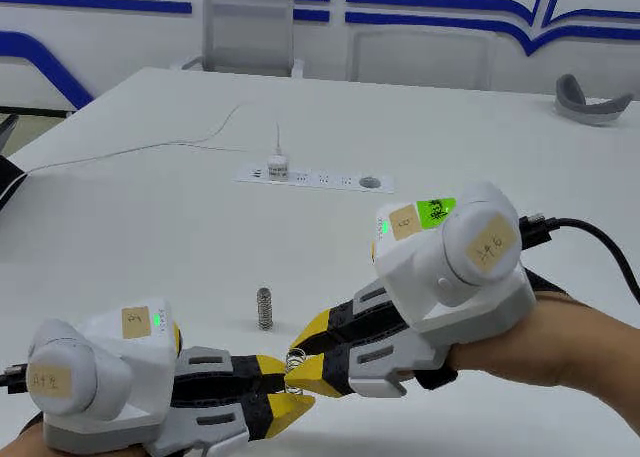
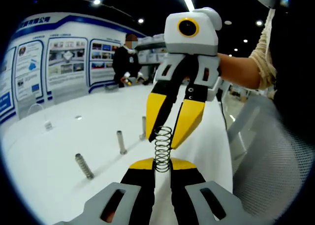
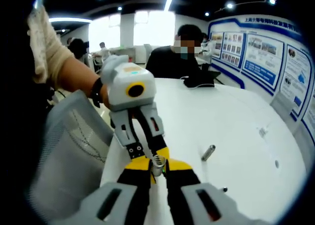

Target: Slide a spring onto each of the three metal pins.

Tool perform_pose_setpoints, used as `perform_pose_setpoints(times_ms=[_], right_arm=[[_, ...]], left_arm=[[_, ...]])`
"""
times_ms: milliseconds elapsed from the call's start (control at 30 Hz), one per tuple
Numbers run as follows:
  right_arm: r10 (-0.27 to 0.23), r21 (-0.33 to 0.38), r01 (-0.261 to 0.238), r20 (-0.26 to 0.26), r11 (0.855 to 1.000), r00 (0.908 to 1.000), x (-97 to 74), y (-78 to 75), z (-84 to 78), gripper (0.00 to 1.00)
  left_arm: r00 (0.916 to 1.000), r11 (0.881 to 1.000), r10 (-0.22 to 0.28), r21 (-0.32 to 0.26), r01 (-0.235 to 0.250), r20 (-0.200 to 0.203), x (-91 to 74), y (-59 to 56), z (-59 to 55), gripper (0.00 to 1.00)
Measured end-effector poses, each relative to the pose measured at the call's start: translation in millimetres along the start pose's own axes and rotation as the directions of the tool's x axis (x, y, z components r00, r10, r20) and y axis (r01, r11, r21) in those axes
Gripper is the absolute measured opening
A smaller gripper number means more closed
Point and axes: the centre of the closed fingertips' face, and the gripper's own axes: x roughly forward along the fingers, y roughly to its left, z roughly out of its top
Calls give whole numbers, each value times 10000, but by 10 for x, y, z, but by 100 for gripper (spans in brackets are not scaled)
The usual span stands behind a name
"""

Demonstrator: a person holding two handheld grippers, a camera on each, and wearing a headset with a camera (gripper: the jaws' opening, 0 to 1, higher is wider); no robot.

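Note:
A small steel spring (image 1: 295, 358) hangs between the two grippers' yellow tips, just above the white table (image 1: 150, 227). My left gripper (image 1: 288, 383) is shut on its lower end (image 2: 162, 158). From the right, my right gripper (image 1: 299, 361) is shut on the spring's upper end (image 2: 163, 131); in its own view the spring (image 3: 157, 164) sits between its tips (image 3: 156, 169). One pin wearing a spring (image 1: 265, 308) stands just beyond the tips, also visible from the left gripper (image 2: 84, 166). Two bare pins (image 2: 120, 142) (image 2: 142, 128) stand further on. One pin (image 3: 208, 152) appears in the right gripper view.
A white power strip (image 1: 315, 178) with a plug and a thin cable lies mid-table. Chairs (image 1: 250, 25) stand along the far edge, and a grey curved object (image 1: 592, 101) rests far right. A mesh chair (image 2: 275, 151) is beside me. People stand or sit at the far end (image 3: 179, 57).

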Motion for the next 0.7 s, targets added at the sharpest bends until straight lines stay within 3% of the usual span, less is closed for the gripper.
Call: perform_pose_setpoints(times_ms=[533,700], right_arm=[[-198,475,180,377,9987,9991,-11,-29,51,12],[-242,490,224,353,9985,9991,-26,-45,43,12]], left_arm=[[9994,9991,317,278,-321,164,-21,45,49,12],[9984,9987,487,153,-491,278,-44,90,58,17]])
